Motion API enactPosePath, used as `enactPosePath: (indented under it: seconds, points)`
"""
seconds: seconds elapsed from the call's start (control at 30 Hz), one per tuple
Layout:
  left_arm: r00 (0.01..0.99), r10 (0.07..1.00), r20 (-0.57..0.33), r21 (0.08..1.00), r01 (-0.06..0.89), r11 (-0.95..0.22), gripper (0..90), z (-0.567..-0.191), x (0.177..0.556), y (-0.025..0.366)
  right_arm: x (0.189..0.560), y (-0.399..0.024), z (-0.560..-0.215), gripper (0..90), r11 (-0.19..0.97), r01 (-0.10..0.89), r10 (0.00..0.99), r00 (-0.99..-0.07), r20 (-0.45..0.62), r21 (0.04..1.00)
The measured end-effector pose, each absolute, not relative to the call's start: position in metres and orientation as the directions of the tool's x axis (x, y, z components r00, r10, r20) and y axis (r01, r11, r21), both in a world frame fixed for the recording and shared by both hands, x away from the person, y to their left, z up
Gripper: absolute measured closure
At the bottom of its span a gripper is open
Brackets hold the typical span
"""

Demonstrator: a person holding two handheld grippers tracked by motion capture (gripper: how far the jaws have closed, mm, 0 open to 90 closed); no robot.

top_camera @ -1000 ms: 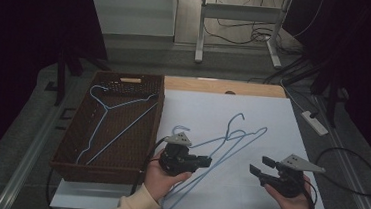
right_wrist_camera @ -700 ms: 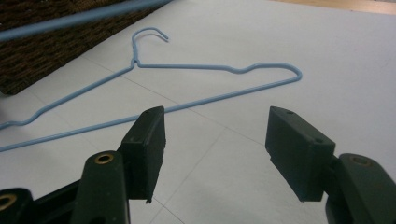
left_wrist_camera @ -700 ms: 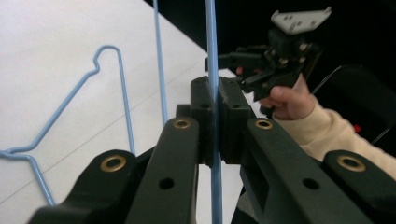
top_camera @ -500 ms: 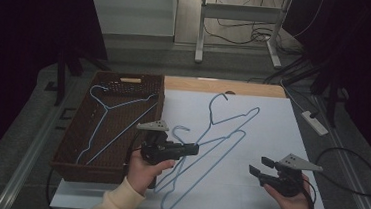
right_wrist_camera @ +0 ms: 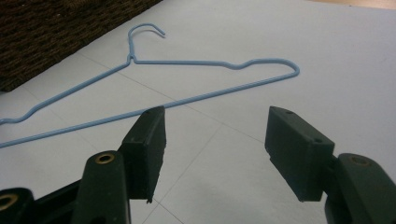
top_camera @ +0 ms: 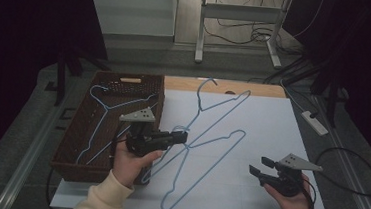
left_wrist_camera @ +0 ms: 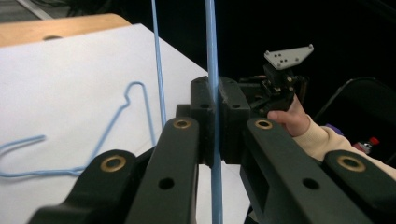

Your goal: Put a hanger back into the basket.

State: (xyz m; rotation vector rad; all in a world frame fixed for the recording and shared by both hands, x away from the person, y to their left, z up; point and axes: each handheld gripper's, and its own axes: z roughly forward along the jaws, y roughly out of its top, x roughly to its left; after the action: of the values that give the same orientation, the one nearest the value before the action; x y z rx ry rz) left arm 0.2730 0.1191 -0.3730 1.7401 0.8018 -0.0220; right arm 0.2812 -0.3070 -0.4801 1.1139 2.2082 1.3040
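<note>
We work over a white table top (top_camera: 271, 131) whose wide right half lies bare, giving plenty of room to move between its far wooden strip and its near edge. At its left side stands a brown woven basket (top_camera: 77, 148), its right wall touching the white sheet, and a blue hanger in the basket (top_camera: 104, 109) lies slanted across its floor. On the sheet we see two more blue wire hangers crossing each other: the lifted hanger (top_camera: 213, 114) stretches from the middle toward the far wooden strip, with its hook reaching that edge, while the flat hanger (top_camera: 203, 176) rests on the sheet with its lower end close to the near edge. Our left gripper (top_camera: 183, 137) sits just beside the basket's right wall and is clenched on a wire of the lifted hanger; in the left gripper view that wire runs straight up between the closed jaws. Our right gripper (top_camera: 261, 165) hovers near the sheet's near right corner, jaws released and wide apart with nothing between them, well apart from both hangers. Compared with a second ago, the left gripper has travelled toward the basket and risen, dragging the lifted hanger farther up the sheet, while the right gripper has kept its place.
</note>
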Motion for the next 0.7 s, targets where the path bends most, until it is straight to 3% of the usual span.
enactPosePath:
  seconds: [0.7]
  points:
    - [0.674,0.627,-0.391,0.861,0.509,-0.011,86.3,-0.363,0.282,0.212,0.283,-0.305,-0.483,40.0,0.278,0.457,0.771,-0.631,0.088,0.845]
